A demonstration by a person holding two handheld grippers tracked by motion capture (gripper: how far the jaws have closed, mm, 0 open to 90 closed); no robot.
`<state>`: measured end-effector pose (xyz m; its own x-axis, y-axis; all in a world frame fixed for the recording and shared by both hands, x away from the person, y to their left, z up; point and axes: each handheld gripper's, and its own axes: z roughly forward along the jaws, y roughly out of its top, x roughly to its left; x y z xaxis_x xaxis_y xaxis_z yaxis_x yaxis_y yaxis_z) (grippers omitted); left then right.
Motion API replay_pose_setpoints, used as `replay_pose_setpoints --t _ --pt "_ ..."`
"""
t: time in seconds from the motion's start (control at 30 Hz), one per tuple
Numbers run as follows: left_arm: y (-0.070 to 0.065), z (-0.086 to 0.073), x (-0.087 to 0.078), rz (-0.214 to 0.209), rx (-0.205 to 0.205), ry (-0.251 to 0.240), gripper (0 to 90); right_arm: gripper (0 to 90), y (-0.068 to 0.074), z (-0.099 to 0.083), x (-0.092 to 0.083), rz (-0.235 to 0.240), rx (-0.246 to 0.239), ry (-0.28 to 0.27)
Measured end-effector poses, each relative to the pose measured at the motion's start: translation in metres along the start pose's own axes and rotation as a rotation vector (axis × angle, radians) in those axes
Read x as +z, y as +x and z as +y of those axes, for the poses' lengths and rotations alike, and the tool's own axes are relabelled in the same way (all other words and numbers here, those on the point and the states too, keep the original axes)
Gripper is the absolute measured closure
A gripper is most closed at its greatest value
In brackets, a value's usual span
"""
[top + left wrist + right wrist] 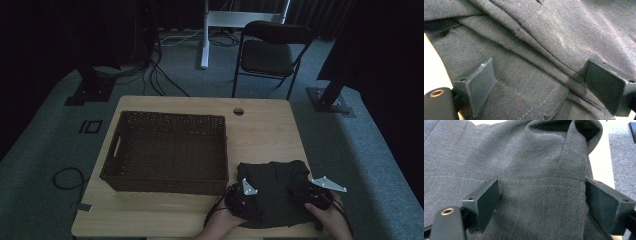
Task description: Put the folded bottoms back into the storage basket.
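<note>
A dark grey folded garment (274, 190) lies at the table's front right corner. My left gripper (250, 201) rests on its left side. In the left gripper view the left gripper (541, 85) has its jaws wide apart, over stitched folds of the garment (554, 37) that lie flat between them. My right gripper (307, 196) sits on the garment's right side. The right gripper (541, 202) also stands wide, with a seamed band of the garment (541, 165) spanning the gap from pad to pad. A hand holds each gripper.
A dark woven basket (170, 118) with nothing in it stands on the left half of the wooden table (262, 132). A cable hole (238, 111) sits near the far edge. Beyond the table stand a black folding chair (267, 52) and floor cables.
</note>
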<state>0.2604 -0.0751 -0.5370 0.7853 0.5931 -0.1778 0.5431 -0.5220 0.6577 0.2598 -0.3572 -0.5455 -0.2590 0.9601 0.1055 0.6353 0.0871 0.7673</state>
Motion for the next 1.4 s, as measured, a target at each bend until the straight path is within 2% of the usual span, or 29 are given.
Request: replay_pose_setpoints --t 0.07,0.13,0.2,0.3,0.37,0.43,0.47,0.53,0.63,0.7,0.77,0.9,1.07,1.13,1.2,1.23,1.4 --pt "-0.001 0.001 0.002 -0.013 0.009 0.0 13.5 18.8 0.001 0.0 0.0 0.003 -0.011 0.01" --pt "-0.001 0.003 0.003 -0.017 0.019 0.003 15.0 27.6 0.002 0.002 -0.001 0.024 -0.019 0.022" --pt "-0.001 0.004 0.004 -0.018 0.045 0.012 17.4 36.2 0.003 0.005 -0.002 0.037 -0.03 0.033" --pt "-0.001 0.007 0.005 -0.025 0.076 0.019 24.9 50.2 0.008 0.007 -0.004 0.04 -0.077 0.034" --pt "-0.001 0.009 0.006 -0.061 0.074 0.015 35.1 57.2 0.01 0.008 -0.004 0.027 -0.08 0.02" --pt "0.001 0.012 0.008 -0.123 0.047 0.015 52.9 61.5 0.013 0.007 -0.003 0.014 -0.086 -0.003" --pt "0.001 0.013 0.009 -0.135 0.031 0.01 57.6 63.1 0.015 0.006 -0.002 0.01 -0.091 -0.014" --pt "-0.002 0.013 0.009 -0.125 0.039 -0.004 62.3 65.4 0.017 0.006 -0.002 -0.003 -0.098 -0.02" --pt "-0.003 0.012 0.007 -0.117 0.045 -0.019 65.0 68.7 0.021 0.008 -0.004 -0.025 -0.106 -0.024" --pt "-0.002 0.012 0.004 -0.122 0.033 -0.028 66.3 70.0 0.021 0.01 -0.006 -0.025 -0.084 -0.028" --pt "-0.002 0.013 0.001 -0.11 0.035 -0.042 67.3 70.2 0.021 0.011 -0.008 -0.021 -0.081 -0.029" --pt "-0.003 0.018 -0.005 -0.117 0.037 -0.062 68.8 70.7 0.02 0.015 -0.013 -0.027 -0.061 -0.03" --pt "-0.005 0.027 -0.013 -0.115 0.055 -0.077 69.1 71.4 0.017 0.02 -0.022 -0.017 -0.027 -0.044" --pt "-0.006 0.031 -0.016 -0.118 0.074 -0.074 69.1 71.5 0.016 0.022 -0.026 -0.014 -0.028 -0.053" --pt "-0.006 0.035 -0.018 -0.12 0.072 -0.079 69.1 71.6 0.017 0.024 -0.028 -0.018 -0.042 -0.06" --pt "-0.007 0.037 -0.02 -0.117 0.088 -0.075 69.1 71.7 0.017 0.025 -0.03 -0.018 -0.04 -0.059" --pt "-0.009 0.047 -0.029 -0.113 0.107 -0.09 69.4 72.4 0.017 0.031 -0.036 -0.013 -0.027 -0.077"
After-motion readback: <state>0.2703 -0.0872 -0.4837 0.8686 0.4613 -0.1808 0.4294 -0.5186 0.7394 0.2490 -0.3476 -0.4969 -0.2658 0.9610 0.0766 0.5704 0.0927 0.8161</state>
